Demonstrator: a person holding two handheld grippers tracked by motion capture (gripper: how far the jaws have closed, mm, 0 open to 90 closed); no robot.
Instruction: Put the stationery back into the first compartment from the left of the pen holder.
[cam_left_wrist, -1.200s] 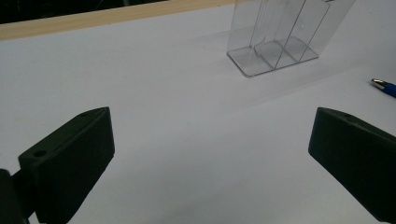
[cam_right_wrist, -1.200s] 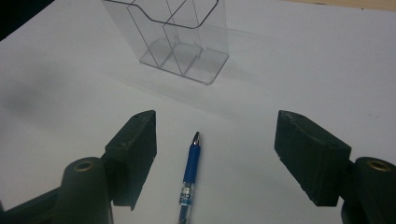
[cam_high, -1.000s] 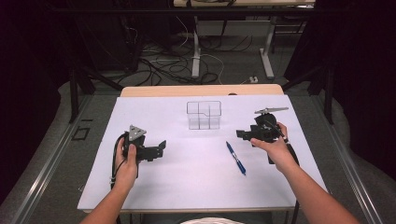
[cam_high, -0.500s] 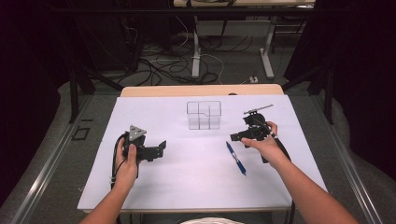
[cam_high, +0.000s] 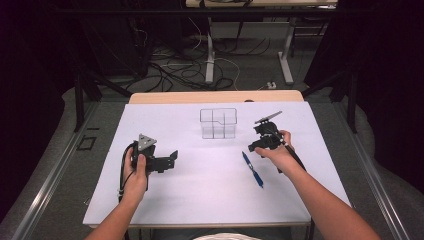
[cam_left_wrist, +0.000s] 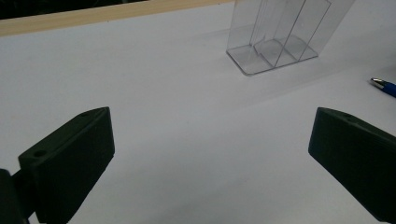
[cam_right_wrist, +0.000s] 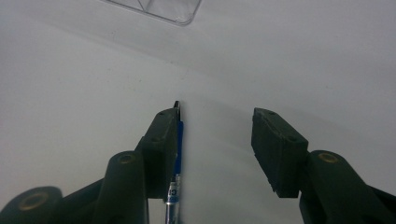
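The slim blue ballpoint pen lies flat on the white table cover, on the right half of the table, nearer the person than the clear plastic organiser. In the high view its upper end lies just below the right gripper. In the right gripper view the pen runs along the inner face of the left-hand jaw, its dark tip showing just past that jaw's end, and the other jaw stands well apart from it across bare white surface. The right gripper has just been closing its jaws, with the pen between them but against one side only; the pads do not yet press it from both sides, so the jaws stand partly spread. The person's right hand holds this gripper low over the cover.

The clear plastic organiser with upright dividers stands at the middle of the table towards its far edge, apart from the pen; the left gripper view shows its base and compartments and the pen's silver tip at the right edge.

The left gripper, held in the person's left hand, rests on the left half of the cover, well apart from the pen, its jaws spread wide over bare surface with nothing between them.
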